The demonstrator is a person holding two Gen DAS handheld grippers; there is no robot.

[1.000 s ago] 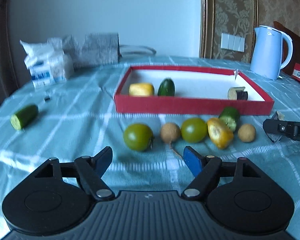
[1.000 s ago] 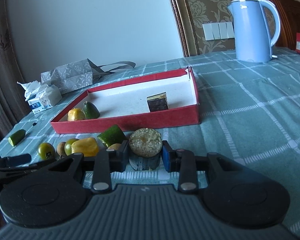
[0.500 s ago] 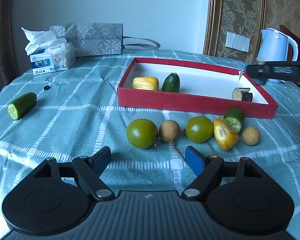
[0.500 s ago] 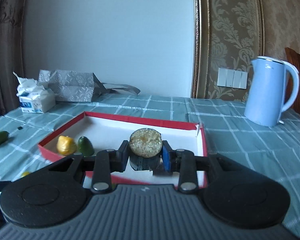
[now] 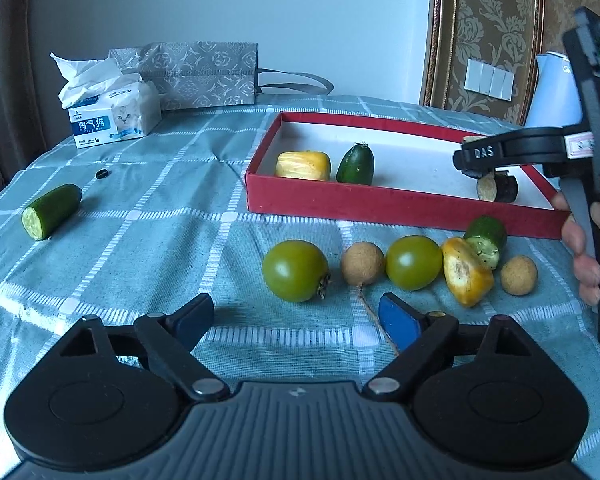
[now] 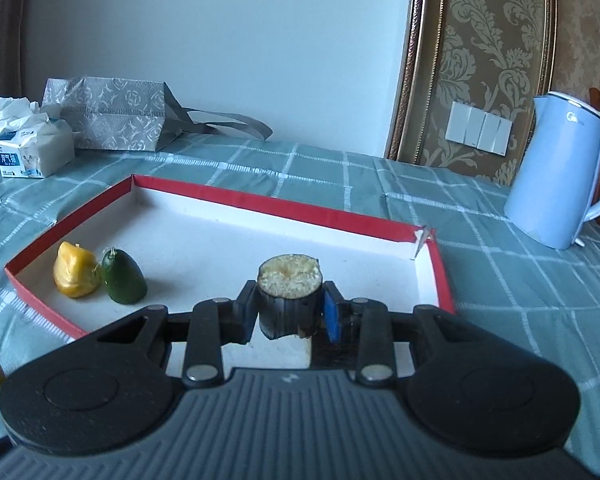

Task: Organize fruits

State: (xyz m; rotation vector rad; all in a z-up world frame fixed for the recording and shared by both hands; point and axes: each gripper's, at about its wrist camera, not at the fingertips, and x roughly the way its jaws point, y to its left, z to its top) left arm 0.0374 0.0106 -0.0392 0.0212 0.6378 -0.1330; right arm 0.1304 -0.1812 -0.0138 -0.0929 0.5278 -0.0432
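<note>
Black jaws of your left gripper stand spread, just widened, with nothing between them, low over the checked tablecloth. Just beyond, at twelve o'clock, lie a green tomato, a brown round fruit and a second tomato; a yellow piece sits at one o'clock. Farther out is the red box, holding a yellow chunk and a green one. Your right gripper pinches a dark eggplant slice above the box floor, possibly over another slice. A kettle stands at two o'clock.
</note>
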